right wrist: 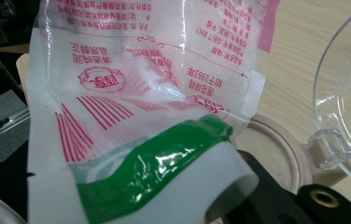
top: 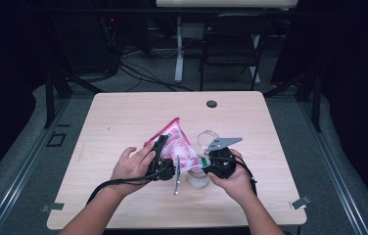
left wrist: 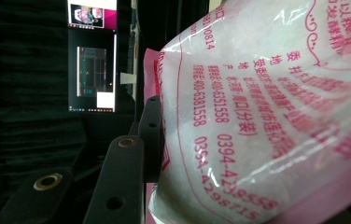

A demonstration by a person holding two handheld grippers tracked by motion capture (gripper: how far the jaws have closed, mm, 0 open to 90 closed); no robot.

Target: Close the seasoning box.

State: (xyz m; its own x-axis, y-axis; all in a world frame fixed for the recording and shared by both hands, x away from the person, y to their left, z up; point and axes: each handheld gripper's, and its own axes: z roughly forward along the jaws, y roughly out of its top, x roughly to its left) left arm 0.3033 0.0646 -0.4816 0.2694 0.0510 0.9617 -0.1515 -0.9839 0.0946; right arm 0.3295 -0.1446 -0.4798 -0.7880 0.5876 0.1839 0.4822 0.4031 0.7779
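Pouring is the step in hand, by the look of it. On the left, the left gripper (top: 165, 157) clasps the body of the pink-printed plastic bag (top: 174, 144) of white granules, its jaws pressing the bag's side, and holds the bag tilted above the wooden table (top: 123, 117). Further right, the bag's green-striped corner (right wrist: 164, 158) is pinched in the clenched right gripper (top: 210, 164), directly over a round beige-rimmed container (right wrist: 281, 140) with its clear hinged lid (right wrist: 346, 93) flipped open. Next, I judge, the left gripper should raise the bag's rear so the granules run towards the held corner, kept steady above the container's mouth.
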